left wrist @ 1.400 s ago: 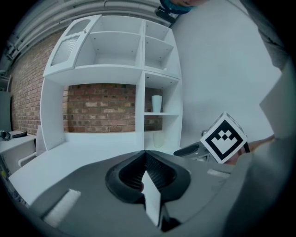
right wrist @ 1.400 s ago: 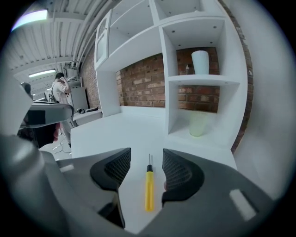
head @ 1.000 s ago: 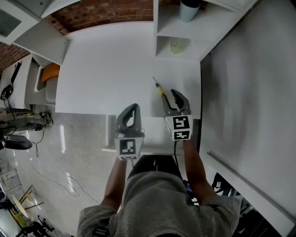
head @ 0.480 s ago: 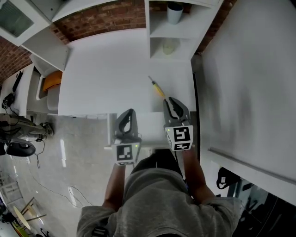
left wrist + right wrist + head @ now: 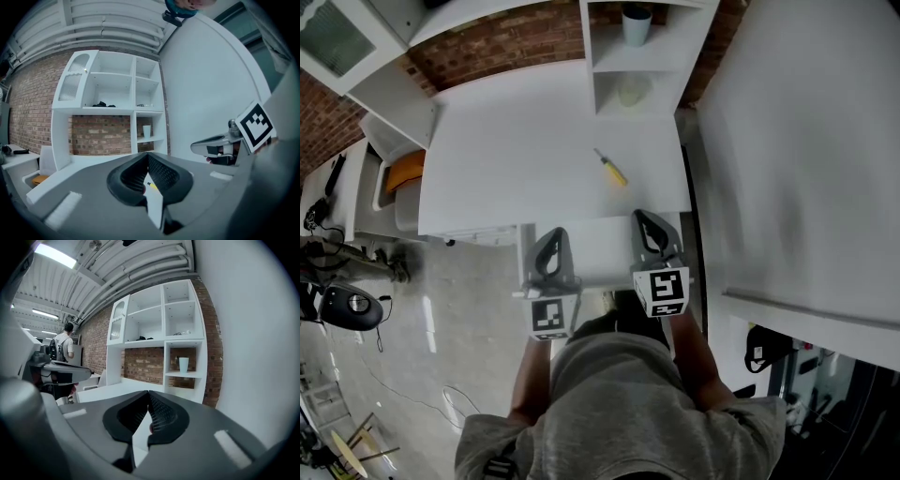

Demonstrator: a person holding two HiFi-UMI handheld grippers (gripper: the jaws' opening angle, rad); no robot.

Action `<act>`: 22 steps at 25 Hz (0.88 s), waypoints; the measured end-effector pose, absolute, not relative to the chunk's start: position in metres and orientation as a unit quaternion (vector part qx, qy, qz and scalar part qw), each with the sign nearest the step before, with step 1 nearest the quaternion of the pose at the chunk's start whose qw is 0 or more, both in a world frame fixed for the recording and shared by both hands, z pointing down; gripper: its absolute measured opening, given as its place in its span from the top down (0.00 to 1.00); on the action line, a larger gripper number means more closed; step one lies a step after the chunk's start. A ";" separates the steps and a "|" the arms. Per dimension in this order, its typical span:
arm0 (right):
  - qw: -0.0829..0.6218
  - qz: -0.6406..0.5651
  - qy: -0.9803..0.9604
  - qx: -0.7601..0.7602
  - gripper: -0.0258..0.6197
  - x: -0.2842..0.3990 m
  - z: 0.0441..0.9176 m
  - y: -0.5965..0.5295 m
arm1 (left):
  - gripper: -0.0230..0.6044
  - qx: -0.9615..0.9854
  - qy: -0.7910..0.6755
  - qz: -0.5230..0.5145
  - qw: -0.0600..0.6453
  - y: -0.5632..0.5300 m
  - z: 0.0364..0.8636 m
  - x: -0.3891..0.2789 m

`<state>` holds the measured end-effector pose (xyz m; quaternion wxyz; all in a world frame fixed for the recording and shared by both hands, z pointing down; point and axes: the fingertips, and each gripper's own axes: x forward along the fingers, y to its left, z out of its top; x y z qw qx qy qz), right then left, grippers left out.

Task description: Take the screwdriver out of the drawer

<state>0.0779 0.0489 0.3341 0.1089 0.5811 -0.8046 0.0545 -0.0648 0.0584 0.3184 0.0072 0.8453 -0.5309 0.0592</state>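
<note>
Right tongs [image 5: 644, 221]: jaws have just been closing and now stand fully together, with nothing between them. Left tongs [image 5: 554, 236]: jaws likewise meet at the tips and hold nothing; through the slit below the tips only the far bench top shows. Both tongs hang side by side over the near edge of the bench [image 5: 516, 141], one at each side of the drawer [image 5: 598, 251], which stands pulled out towards the person; no contents can be made out in the part that shows. The screwdriver [image 5: 612, 169] lies flat on the bench top beyond the drawer, well apart from both tongs, its yellow handle nearer and its shaft pointing far-left, short of the shelf unit [image 5: 661, 58] that carries a cup [image 5: 637, 22]. Assessment: the removal appears done, since the tool rests outside the drawer and free of any grip. Left, if anything: the drawer is not yet shut, though the task does not ask for that.
</note>
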 end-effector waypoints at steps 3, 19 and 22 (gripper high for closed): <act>0.110 0.056 -0.804 0.582 0.96 0.077 0.337 0.063 | 0.94 0.846 -0.530 0.060 0.011 0.069 0.320 -0.067; 0.108 0.065 -0.809 0.574 0.96 0.076 0.341 0.084 | 0.94 0.850 -0.523 0.061 0.007 0.083 0.321 -0.060; 0.109 0.065 -0.810 0.572 0.96 0.077 0.342 0.084 | 0.94 0.849 -0.525 0.060 0.009 0.083 0.322 -0.059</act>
